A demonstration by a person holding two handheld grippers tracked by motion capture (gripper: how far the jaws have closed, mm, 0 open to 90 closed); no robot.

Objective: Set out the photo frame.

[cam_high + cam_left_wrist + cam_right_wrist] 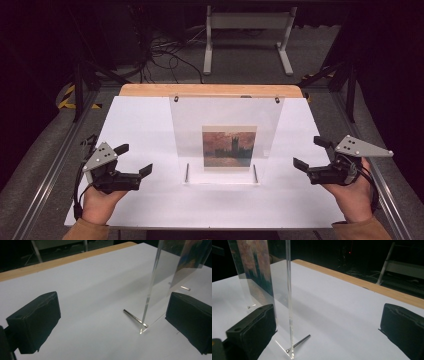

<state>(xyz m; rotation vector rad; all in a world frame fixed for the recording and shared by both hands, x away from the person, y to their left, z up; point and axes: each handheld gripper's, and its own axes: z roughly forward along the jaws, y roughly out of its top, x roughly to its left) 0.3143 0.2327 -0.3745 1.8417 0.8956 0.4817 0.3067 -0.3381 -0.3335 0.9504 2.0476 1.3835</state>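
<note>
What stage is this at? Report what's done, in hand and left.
Done: the clear acrylic frame stands upright on the white table on its metal pins, with the picture inside. In hand: nothing; the left tool and right tool are open, one at each side edge of the frame and apart from it. Left: probably closing on both edges to grip the frame.

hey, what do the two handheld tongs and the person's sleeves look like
Both tongs, left and right, are black, each with two blocky black jaws and a grey three-cornered plate on top dotted with small dark marks. Black cables trail from them past the wrists. The sleeves are tan or mustard-brown.
</note>
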